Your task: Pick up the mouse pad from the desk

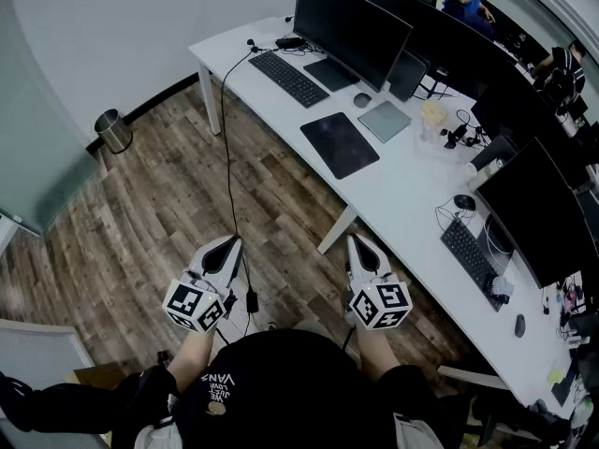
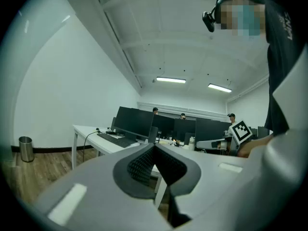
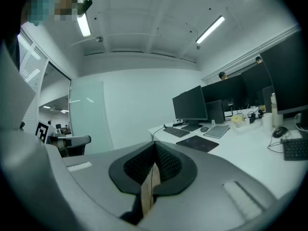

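One dark mouse pad (image 1: pixel 340 144) lay flat on the white desk (image 1: pixel 402 190), upper centre. Two grippers, left gripper (image 1: pixel 228 243) and right gripper (image 1: pixel 359 242), hung lower centre, jaws pressed together, empty. Two keyboards (image 1: pixel 288 78) sat on the desk.

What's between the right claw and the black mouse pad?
Between right claw and mouse pad, the head view shows wooden floor, a desk leg and bare desk edge.

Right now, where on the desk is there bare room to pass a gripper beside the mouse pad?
Widest bare desk: along the front edge, between the mouse pad and the right keyboard. A narrower strip separates the mouse pad from the left keyboard. Crowded: past the grey pad, cables cluster by the monitors.
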Demonstrator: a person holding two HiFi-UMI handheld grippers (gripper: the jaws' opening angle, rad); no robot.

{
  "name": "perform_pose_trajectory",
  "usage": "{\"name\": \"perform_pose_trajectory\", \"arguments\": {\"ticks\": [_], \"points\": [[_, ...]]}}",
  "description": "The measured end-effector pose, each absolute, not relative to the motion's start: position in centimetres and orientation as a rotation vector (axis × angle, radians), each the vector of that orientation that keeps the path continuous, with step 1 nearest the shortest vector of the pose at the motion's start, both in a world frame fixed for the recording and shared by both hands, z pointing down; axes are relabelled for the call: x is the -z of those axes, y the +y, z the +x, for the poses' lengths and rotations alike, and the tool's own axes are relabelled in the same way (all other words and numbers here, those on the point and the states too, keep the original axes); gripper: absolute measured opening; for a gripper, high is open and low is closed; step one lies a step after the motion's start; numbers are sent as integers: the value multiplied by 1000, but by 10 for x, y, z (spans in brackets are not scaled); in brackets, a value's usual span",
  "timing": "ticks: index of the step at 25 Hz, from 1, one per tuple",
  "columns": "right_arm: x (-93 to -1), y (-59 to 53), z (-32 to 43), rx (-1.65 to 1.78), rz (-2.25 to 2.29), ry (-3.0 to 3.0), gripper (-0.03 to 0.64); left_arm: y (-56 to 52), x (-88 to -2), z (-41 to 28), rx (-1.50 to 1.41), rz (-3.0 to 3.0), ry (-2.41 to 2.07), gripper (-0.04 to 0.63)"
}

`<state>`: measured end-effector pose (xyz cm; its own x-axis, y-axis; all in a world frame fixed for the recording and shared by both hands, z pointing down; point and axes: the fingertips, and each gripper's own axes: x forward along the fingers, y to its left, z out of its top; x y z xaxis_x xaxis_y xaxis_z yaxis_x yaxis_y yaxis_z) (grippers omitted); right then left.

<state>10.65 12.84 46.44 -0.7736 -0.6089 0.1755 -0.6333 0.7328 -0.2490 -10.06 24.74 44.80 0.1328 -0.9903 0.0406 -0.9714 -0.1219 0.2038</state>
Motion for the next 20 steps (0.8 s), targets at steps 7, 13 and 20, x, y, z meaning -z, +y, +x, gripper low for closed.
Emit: {"name": "perform_pose_trajectory", "arguments": {"ticks": [7, 13, 20], "points": [[-460, 92, 103, -471, 1076, -2901, 163, 212, -453, -101, 179, 2242, -1921, 137], [-477, 38, 103, -499, 1138, -2851, 249, 161, -468, -104, 130, 2208, -1896, 228], [-491, -43, 104, -523, 1159, -2799, 259, 78, -476, -109, 87, 2189, -1878, 244]]}}
